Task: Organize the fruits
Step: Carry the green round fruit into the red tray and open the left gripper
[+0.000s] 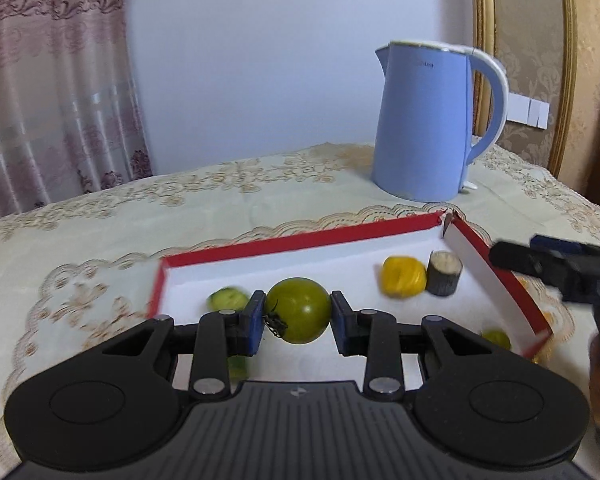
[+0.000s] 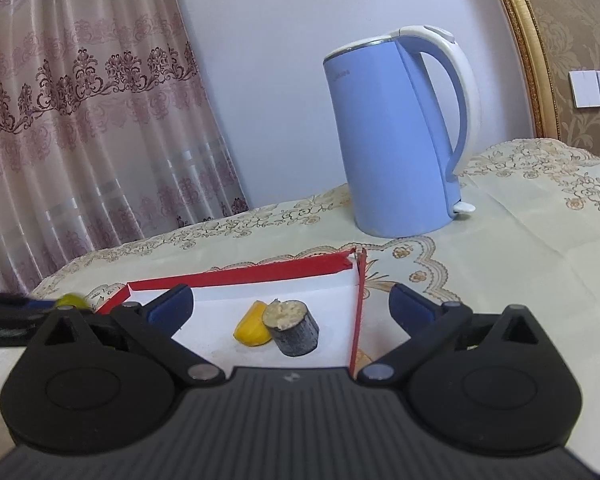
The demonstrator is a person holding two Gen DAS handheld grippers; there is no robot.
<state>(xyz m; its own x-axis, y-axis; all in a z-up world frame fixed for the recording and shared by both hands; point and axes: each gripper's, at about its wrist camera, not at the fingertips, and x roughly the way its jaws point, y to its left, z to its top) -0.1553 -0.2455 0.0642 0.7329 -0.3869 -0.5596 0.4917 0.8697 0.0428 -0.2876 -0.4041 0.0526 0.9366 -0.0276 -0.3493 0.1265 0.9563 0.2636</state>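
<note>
- Green tomato (image 1: 299, 310) sits clamped between the left hand-held gripper (image 1: 298, 322) pads, level above the red-rimmed box (image 1: 300, 240).
- Right hand-held gripper (image 2: 290, 304) hangs over that box's right wall, jaws wide apart.
- Yellow fruit (image 2: 252, 328) lies inside the box, touching a dark cylinder (image 2: 294, 332).

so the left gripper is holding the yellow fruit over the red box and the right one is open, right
Not quite: the left gripper is shut on the green tomato, as the left wrist view shows. The yellow fruit lies loose in the red box. The right gripper is indeed open.
</note>
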